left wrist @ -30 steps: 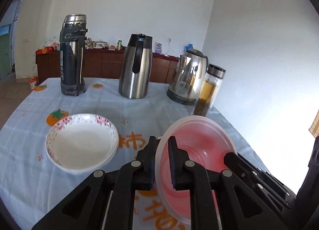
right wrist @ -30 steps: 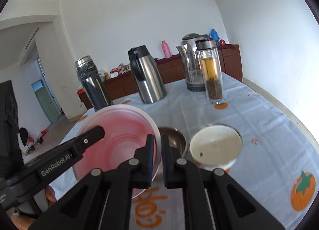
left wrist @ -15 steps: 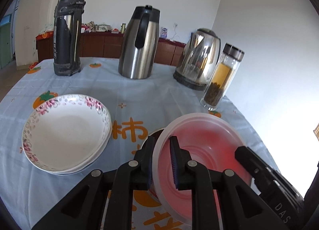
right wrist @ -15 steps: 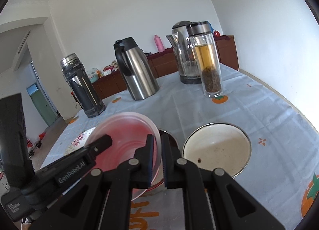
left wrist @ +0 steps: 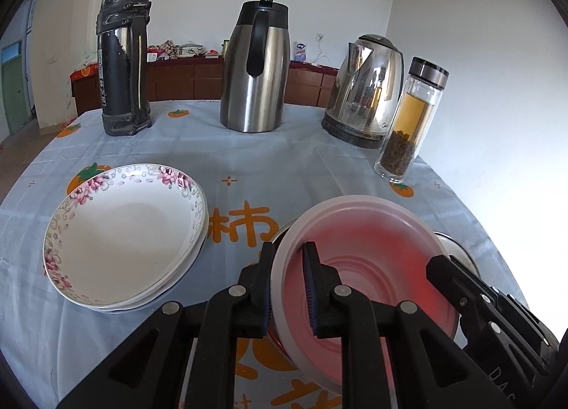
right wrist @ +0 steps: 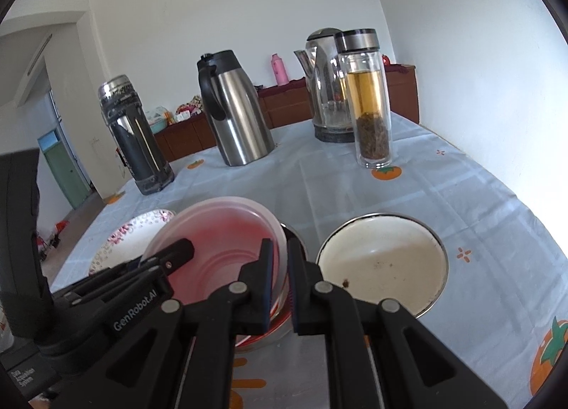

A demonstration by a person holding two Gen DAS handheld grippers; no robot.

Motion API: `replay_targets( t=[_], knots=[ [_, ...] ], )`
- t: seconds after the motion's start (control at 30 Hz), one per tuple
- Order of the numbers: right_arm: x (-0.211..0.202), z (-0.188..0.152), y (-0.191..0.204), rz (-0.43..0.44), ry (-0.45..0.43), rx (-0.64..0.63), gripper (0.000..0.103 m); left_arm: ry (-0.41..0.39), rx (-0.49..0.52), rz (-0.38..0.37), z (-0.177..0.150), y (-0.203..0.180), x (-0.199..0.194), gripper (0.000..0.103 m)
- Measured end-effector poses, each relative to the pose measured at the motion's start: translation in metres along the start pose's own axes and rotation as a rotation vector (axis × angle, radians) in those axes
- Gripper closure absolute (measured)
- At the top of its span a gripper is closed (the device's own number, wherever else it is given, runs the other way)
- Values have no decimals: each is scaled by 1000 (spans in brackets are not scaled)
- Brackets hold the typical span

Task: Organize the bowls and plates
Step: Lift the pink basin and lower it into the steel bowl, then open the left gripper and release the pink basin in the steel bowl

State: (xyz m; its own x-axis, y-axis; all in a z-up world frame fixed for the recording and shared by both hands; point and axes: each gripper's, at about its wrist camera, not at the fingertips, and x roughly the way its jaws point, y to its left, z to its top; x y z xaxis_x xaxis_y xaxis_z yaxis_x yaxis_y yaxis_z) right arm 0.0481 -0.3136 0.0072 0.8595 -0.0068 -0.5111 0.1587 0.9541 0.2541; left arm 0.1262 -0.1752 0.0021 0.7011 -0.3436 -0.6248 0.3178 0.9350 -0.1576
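Your left gripper and right gripper each pinch opposite rims of the translucent pink plastic bowl, tilted over a steel bowl. Left of the pink bowl sit stacked floral white plates; right, a white enamel bowl.

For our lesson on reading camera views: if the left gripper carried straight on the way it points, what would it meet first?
The left gripper, shut on the translucent pink plastic bowl, points down at the pale blue tablecloth. Probably the cloth first, near the orange printed character; depth is uncertain.
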Motion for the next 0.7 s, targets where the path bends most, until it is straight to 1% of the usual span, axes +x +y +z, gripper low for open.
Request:
replay_targets(
  t=[0.1, 0.2, 0.33, 0.57, 0.6, 0.63, 0.7],
  knots=[
    [2, -1, 0, -3, 8, -7, 95, 5, -2, 2, 0, 1, 1, 85],
    [5, -2, 2, -18, 12, -21, 95, 5, 19, 24, -2, -2, 2, 85],
    [7, -3, 0, -38, 9, -27, 90, 20, 19, 26, -3, -2, 5, 85],
    [8, -5, -6, -8, 17, 11, 89, 32, 13, 19, -5, -2, 7, 85],
    [8, -5, -6, -6, 19, 13, 85, 32, 12, 19, -5, -2, 8, 85],
    [8, -6, -7, 1, 21, 18, 75, 32, 12, 18, -5, -2, 7, 85],
    [7, -6, -9, 10, 21, 36, 61, 30, 15, 21, -5, -3, 6, 84]
  ],
)
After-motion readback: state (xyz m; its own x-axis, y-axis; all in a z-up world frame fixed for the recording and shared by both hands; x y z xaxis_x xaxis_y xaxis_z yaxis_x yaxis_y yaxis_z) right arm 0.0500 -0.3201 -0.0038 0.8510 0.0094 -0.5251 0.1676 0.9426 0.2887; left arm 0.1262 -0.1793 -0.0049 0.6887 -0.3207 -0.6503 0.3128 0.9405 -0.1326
